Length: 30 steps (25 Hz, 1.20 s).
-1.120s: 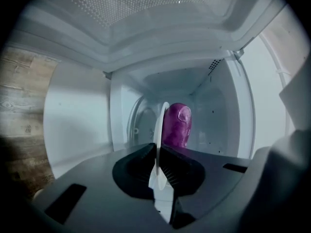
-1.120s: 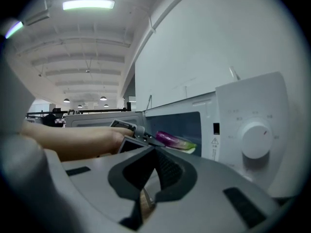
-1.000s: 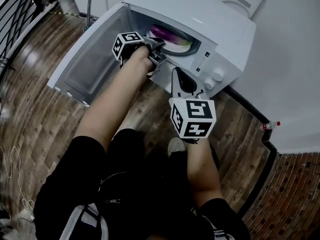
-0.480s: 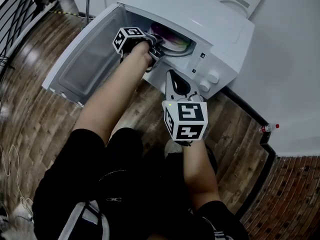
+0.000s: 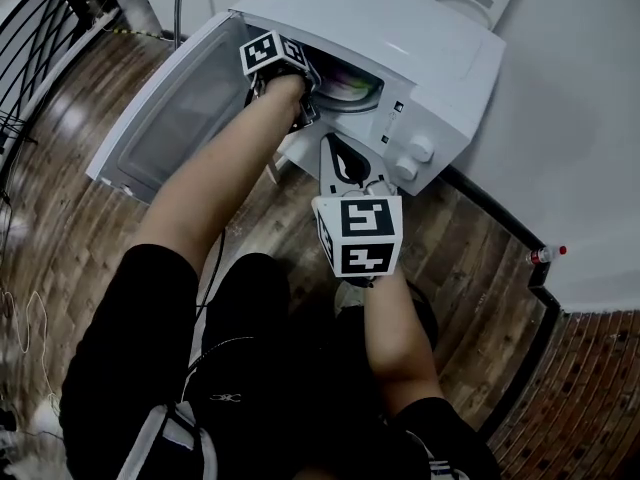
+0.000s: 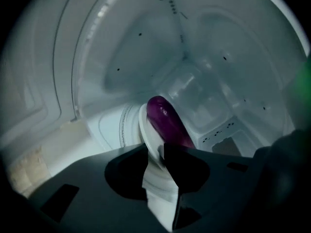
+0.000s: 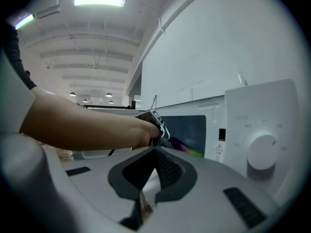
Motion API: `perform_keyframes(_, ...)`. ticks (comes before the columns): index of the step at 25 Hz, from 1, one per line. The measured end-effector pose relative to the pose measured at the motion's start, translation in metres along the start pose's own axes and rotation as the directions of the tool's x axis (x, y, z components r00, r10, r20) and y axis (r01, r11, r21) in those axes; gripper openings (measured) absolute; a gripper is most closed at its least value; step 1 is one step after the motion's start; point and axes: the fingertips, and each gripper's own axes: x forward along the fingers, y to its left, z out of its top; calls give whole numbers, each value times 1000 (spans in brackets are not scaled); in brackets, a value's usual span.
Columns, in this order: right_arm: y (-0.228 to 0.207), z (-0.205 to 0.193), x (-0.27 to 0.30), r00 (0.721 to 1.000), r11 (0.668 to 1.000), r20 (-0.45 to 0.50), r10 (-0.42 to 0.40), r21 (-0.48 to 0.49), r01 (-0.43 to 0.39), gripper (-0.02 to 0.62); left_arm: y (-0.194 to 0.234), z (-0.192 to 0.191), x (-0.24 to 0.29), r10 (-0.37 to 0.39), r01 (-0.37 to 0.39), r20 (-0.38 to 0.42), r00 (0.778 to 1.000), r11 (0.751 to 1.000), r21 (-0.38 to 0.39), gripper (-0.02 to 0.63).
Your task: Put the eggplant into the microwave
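My left gripper [image 6: 156, 150] has just been opening, jaws narrowly apart, seemingly loose round the plate [image 6: 145, 130] rim. The eggplant [image 6: 166, 121] lies just beyond. My right gripper [image 7: 155, 150] is closed and empty.

- From the head, we look steeply down onto the microwave [image 5: 440, 78], its open door [image 5: 170, 118] and the floor [image 5: 60, 208], from well above.
- On the left gripper [image 6: 161, 152], we sit inside the cavity [image 6: 204, 57], looking deep into it, very near the plate [image 6: 145, 130]. The jaws, just opening, have its rim between them.
- On the right gripper [image 7: 155, 152], we sit outside, looking nearly level at the panel [image 7: 262, 130], close by.
- All 3 views share the microwave; 2 of them, head and right, also catch the left gripper at its mouth.
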Motion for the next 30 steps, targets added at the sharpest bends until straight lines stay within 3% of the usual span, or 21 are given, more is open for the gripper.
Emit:
perform_keyframes(3, 4, -1, 2, 1000, 1000, -5, 7, -14, -7, 11, -1, 2, -2, 45, -49, 31, 999, 986, 161, 111)
perform_keyframes(7, 6, -3, 4, 1000, 1000, -11, 3, -30, -3, 11, -2, 6, -9, 3, -29, 152, 988, 985, 170, 123)
perform_keyframes(11, 10, -5, 5, 1000, 999, -16, 2, -34, -2, 11, 5, 15, -21, -33, -30, 313, 949, 981, 193, 180)
perform_keyframes(16, 15, -8, 8, 1000, 999, -23, -6, -51, 5, 11, 16, 24, -40, -79, -55, 431, 899, 955, 290, 186)
perform_keyframes(18, 15, -8, 8, 1000, 998, -16, -19, -56, 18, 11, 14, 23, -53, -108, -89, 464, 879, 920, 383, 182)
perform_keyframes(19, 15, -8, 8, 1000, 998, -10, -27, -54, 26, 11, 11, 21, -62, -133, -107, 477, 869, 891, 442, 130)
perform_keyframes(20, 14, -7, 8, 999, 998, -1, -33, -47, 33, 11, 6, 18, -72, -161, -127, 490, 857, 855, 503, 36)
perform_keyframes(23, 11, -3, 9, 998, 999, 30, -51, -4, 52, 11, -16, 8, -102, -275, -168, 516, 811, 736, 656, 2)
perform_keyframes(25, 7, 1, 8, 996, 998, 53, -68, 19, 67, 11, -27, -4, -120, -335, -178, 508, 793, 671, 720, 2)
perform_keyframes(27, 5, 5, 8, 993, 996, 83, -86, 13, 85, 11, -31, -17, -134, -349, -185, 494, 796, 637, 748, 0)
perform_keyframes(30, 4, 11, 6, 982, 992, 147, -117, -26, 122, 11, -28, -34, -156, -329, -209, 495, 804, 624, 753, 0)
